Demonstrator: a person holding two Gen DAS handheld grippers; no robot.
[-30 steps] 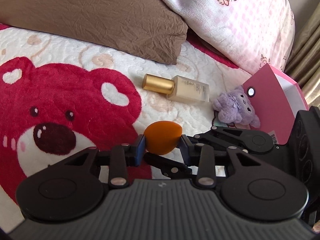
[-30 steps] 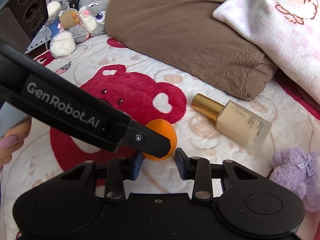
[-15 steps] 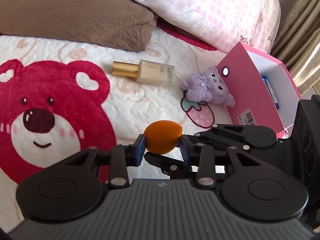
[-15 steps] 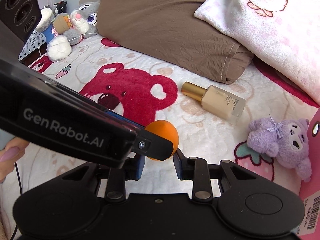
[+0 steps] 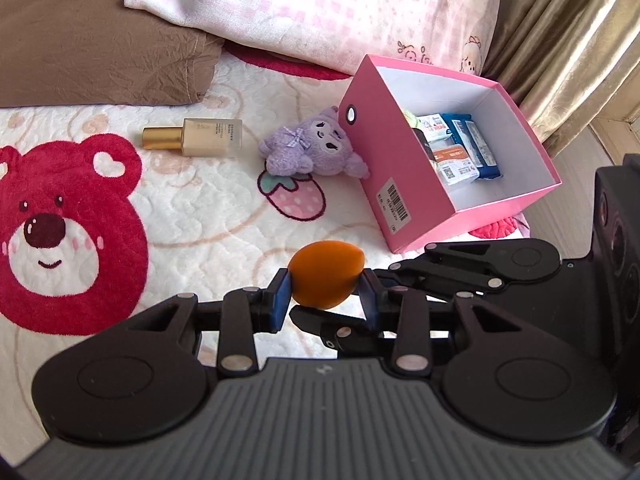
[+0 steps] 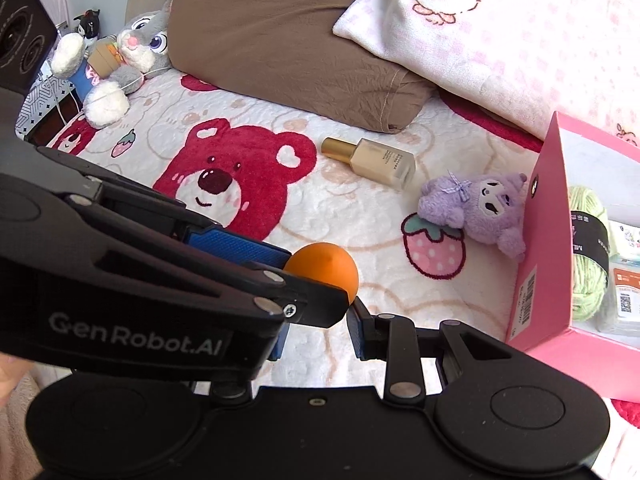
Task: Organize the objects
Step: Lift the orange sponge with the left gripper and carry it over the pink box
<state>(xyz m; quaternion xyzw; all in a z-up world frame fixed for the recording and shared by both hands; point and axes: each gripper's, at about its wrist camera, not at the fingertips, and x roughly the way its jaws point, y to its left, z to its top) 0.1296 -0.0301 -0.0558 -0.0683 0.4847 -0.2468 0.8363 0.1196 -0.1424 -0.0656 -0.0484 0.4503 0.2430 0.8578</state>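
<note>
Two tools are over the bed, which has a white blanket with a big red bear print. The left tool is clenched on an orange makeup sponge; the blue pads press it from both sides, and the sponge hangs above the blanket, not touching it. In the right wrist view the same sponge shows at the tip of the left tool, which crosses the picture from the left. The right tool is just under it with its jaws nearly closed. Whether they pinch the other tool's finger I cannot tell, because that finger covers one pad.

A foundation bottle with a gold cap lies on its side on the blanket. Near it a purple plush toy leans against the outer wall of the pink box. This box is open and stands at the right side of the bed. Inside it are small packets and a light green ball of yarn. A brown pillow and a pink-white pillow lie behind. A grey rabbit plush sits at the far left corner.
</note>
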